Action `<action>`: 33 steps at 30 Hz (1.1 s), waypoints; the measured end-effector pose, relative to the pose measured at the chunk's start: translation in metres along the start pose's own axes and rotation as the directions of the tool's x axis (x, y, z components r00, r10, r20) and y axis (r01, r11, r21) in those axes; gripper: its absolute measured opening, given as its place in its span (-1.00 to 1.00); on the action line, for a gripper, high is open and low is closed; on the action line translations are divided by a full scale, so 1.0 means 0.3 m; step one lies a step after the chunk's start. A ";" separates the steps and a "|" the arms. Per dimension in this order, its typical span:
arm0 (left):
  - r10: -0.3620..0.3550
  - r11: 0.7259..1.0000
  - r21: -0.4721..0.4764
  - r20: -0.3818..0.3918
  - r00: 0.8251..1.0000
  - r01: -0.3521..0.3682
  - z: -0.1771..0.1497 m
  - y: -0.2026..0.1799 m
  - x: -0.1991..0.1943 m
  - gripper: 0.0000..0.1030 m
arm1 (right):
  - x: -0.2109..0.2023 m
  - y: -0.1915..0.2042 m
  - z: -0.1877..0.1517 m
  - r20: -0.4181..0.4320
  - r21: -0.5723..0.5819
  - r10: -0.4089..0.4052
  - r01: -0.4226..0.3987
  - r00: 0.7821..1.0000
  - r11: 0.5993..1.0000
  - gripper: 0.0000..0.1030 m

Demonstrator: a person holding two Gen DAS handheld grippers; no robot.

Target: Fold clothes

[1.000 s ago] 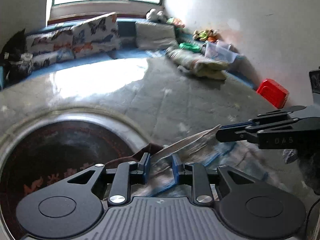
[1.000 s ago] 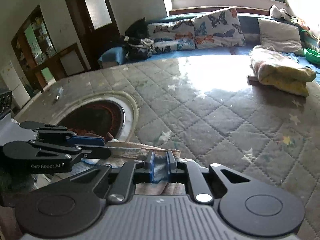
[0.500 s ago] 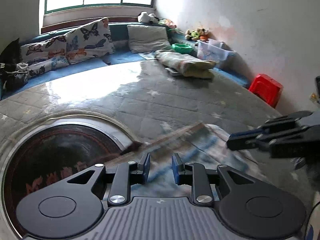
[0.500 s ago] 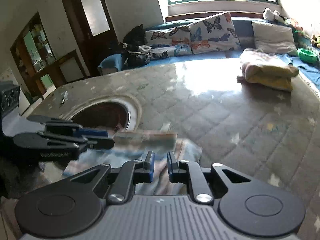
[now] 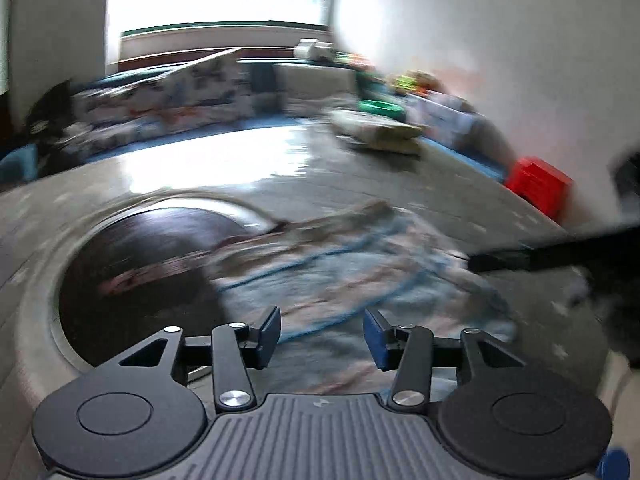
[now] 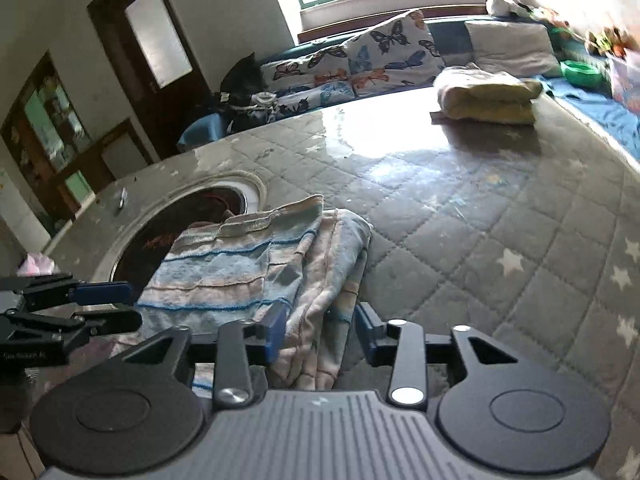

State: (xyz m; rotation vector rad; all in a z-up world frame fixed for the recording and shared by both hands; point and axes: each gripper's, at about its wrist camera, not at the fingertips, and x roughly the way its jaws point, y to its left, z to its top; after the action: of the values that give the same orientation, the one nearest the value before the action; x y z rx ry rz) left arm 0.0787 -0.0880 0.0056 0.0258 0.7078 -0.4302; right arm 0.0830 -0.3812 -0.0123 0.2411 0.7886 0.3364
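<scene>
A blue and beige striped garment (image 6: 240, 268) lies folded on the grey quilted surface (image 6: 480, 240), its left part over the rim of a round opening. My right gripper (image 6: 320, 328) hovers just behind the garment's near edge. Its jaws are opening, and the cloth lies beneath them, not pinched. My left gripper (image 6: 100, 308) shows at the left edge, fingers apart, clear of the cloth. The left wrist view is blurred: the left gripper (image 5: 322, 336) has its jaws opening with nothing pressed between them, above the garment (image 5: 340, 276). The right gripper (image 5: 520, 258) is a dark streak at the right.
A round opening with a dark bowl (image 6: 192, 216) sits left of the garment. A folded yellow blanket (image 6: 488, 96) lies far back, with butterfly cushions (image 6: 360, 60) and a green basin (image 6: 580, 72) along the window bench. A red stool (image 5: 536, 188) stands by the wall.
Both grippers let go of the garment's raised edge, and it dropped flat onto the surface. Both pairs of jaws spread apart, and both hands drew back from the cloth.
</scene>
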 end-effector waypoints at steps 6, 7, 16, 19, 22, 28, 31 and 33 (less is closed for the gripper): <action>0.066 0.986 -0.152 -0.051 0.996 -0.073 -0.005 0.113 0.029 -0.02 | 0.024 -0.011 0.003 0.038 0.101 0.025 -0.029 0.999 0.995 -0.02; 0.067 0.984 -0.161 -0.050 0.997 -0.074 -0.003 0.119 0.029 0.00 | 0.022 -0.011 0.007 0.050 0.110 0.026 -0.032 0.998 0.993 -0.01; 0.063 0.980 -0.183 -0.058 0.996 -0.072 0.002 0.131 0.061 0.06 | 0.075 0.014 0.017 0.051 0.095 -0.023 0.018 0.998 0.995 0.15; 0.059 0.981 -0.183 -0.063 0.996 -0.069 0.003 0.135 0.072 0.05 | 0.107 0.000 0.005 0.035 0.121 -0.036 0.032 0.999 0.992 0.16; 0.047 0.980 -0.189 -0.072 0.996 -0.060 0.004 0.142 0.086 0.02 | 0.121 0.002 -0.004 0.034 0.118 -0.047 0.042 0.998 0.992 0.16; 0.027 0.978 -0.204 -0.090 0.996 -0.045 0.007 0.146 0.125 -0.07 | 0.138 0.027 -0.011 0.023 0.100 -0.011 0.009 1.000 0.995 -0.09; 0.025 0.976 -0.213 -0.093 0.995 -0.045 0.012 0.154 0.136 -0.09 | 0.145 0.026 -0.013 0.015 0.110 0.018 -0.019 1.000 0.994 -0.37; 0.016 0.974 -0.224 -0.096 0.995 -0.038 0.016 0.161 0.146 -0.17 | 0.142 0.022 -0.013 0.019 0.111 0.021 -0.023 1.000 0.994 -0.52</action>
State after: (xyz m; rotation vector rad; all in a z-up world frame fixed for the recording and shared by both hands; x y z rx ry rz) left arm 0.1301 -0.0611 -0.0244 -0.1594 0.8445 -0.3219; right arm 0.1067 -0.3585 -0.0403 0.3569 0.7885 0.3108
